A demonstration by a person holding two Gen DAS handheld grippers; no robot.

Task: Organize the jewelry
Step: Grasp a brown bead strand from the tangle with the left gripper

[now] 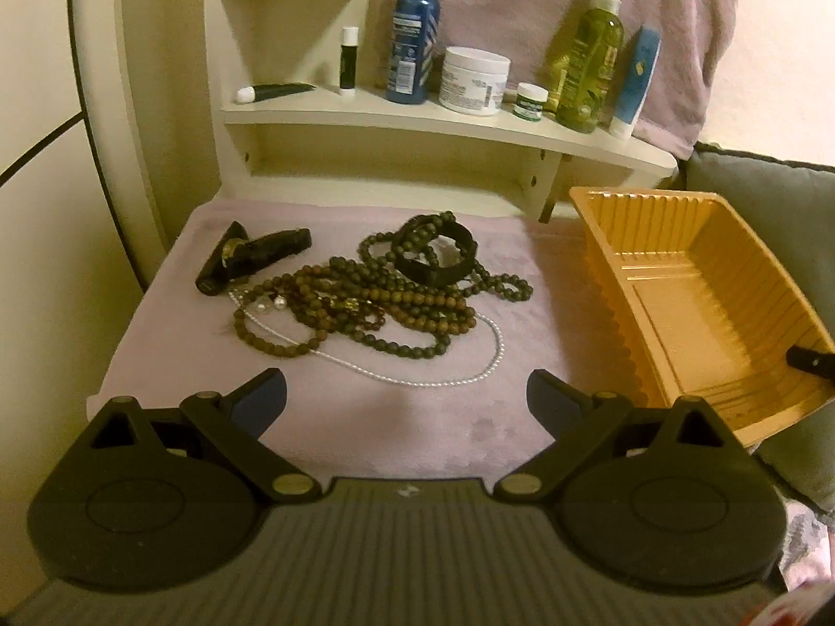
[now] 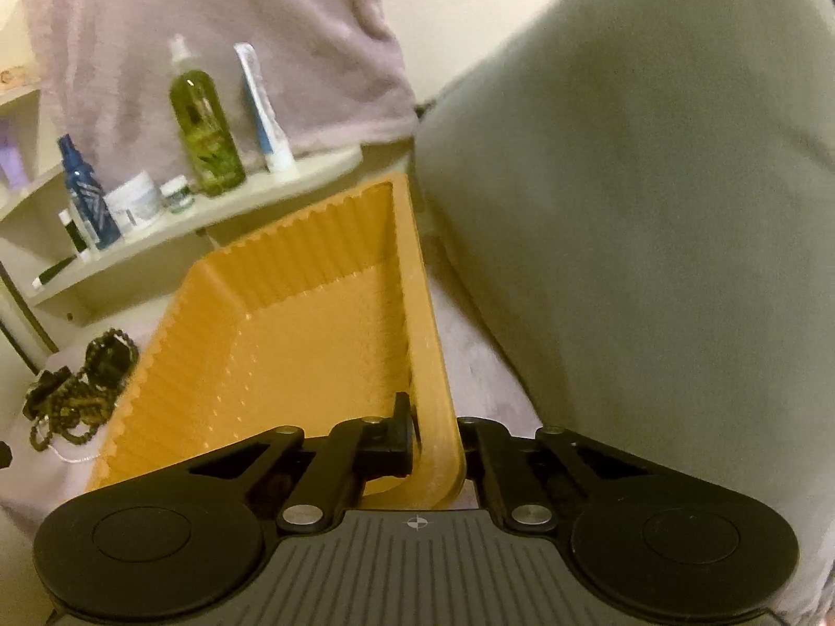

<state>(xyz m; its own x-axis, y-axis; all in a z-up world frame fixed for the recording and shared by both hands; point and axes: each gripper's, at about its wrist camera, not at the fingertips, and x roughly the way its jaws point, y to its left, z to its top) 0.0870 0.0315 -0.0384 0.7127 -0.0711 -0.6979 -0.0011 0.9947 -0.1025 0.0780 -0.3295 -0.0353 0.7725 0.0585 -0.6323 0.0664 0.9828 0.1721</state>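
Orange ribbed plastic, thin and glossy, is filling the right wrist view as the right claw [image 2: 436,435] is pinching the near rim of a rectangular orange plastic tray [image 2: 292,323], one finger inside the wall and the other outside it. The tray is tilting, its far end raised toward the shelf, at the right edge of a bench covered in pale pink fleece cloth [image 1: 417,417], with a large grey-green cushion [image 2: 652,208] just beside it. From the left wrist view the same tray [image 1: 694,302] is sitting empty to the right of the jewelry, and a dark fingertip of the right claw [image 1: 809,360] is showing at its near right rim.

The left claw [image 1: 407,396] is hovering spread wide above the cloth, holding nothing, its dark blue pads apart on either side of the near stretch of the cloth. Ahead of it a tangled heap of brown and dark wooden bead necklaces [image 1: 376,302] is lying in the middle of the bench, with a white pearl strand [image 1: 469,370] looping out toward the claw, a black band-like bracelet [image 1: 443,255] resting on the far side and a black watch [image 1: 245,255] just left of the heap. Behind, a cream wall shelf [image 1: 417,115] is carrying a blue spray bottle [image 1: 412,47], a white jar [image 1: 472,81] and a green bottle [image 1: 587,57].
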